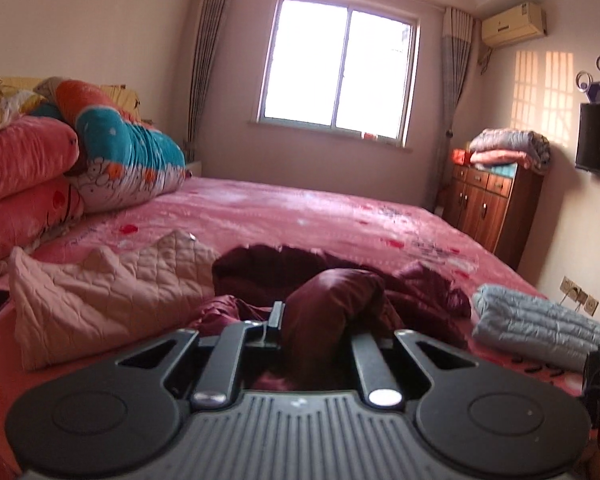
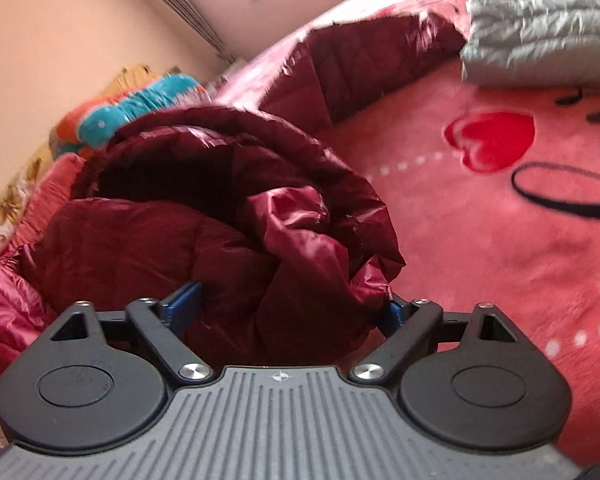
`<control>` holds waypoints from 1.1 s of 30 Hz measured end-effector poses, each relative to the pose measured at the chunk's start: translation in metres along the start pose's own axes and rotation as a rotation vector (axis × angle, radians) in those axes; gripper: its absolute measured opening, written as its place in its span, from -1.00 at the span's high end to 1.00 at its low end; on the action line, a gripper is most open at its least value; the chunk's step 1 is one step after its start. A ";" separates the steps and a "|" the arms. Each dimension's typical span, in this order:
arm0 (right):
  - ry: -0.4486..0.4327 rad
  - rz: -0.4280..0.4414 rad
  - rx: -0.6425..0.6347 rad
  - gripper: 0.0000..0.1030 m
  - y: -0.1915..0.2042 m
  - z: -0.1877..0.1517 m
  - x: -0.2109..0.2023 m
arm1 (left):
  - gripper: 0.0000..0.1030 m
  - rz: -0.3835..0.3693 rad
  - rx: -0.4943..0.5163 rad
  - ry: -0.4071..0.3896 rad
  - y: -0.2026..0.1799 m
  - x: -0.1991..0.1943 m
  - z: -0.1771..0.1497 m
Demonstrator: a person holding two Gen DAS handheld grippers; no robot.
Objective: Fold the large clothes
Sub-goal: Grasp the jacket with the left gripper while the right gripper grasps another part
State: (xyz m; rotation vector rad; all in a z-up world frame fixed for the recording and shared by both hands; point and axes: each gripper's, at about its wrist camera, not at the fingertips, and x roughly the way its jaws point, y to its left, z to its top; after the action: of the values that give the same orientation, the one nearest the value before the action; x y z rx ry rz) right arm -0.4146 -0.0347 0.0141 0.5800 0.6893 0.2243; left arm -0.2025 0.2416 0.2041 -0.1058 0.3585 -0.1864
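1. On the pink bedspread (image 1: pixel 320 208) the maroon down jacket (image 1: pixel 340 276) lies crumpled mid-bed, between a folded beige quilted garment (image 1: pixel 100 284) and a folded grey puffer (image 1: pixel 540 320).
2. My left gripper (image 1: pixel 316 332) pinches a fold of the jacket tight, jaws nearly together on the fabric.
3. My right gripper (image 2: pixel 288 312) stands spread wide around a thick bunch of jacket; I can't tell if the blue pads (image 2: pixel 180 304) press it.
4. Risk: slick shell slips from the right jaws if they aren't seated on the bunch.
5. Risk: lifting bunched fabric gives a crooked fold, or drags it onto the grey puffer just beside.
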 end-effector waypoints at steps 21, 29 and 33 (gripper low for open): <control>-0.265 0.326 0.230 0.69 0.028 0.035 -0.095 | 0.85 -0.170 -0.094 -0.203 -0.007 -0.055 0.057; -0.483 0.424 0.192 0.70 0.055 0.072 -0.161 | 0.85 -0.233 -0.112 -0.367 -0.009 -0.090 0.101; -0.582 0.438 0.160 0.70 0.066 0.087 -0.195 | 0.85 -0.284 -0.111 -0.446 -0.015 -0.114 0.122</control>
State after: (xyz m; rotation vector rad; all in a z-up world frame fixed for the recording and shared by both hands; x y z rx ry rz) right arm -0.5060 -0.0920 0.2101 0.9007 0.0080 0.3886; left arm -0.2656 0.2583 0.3583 -0.3023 -0.0940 -0.4154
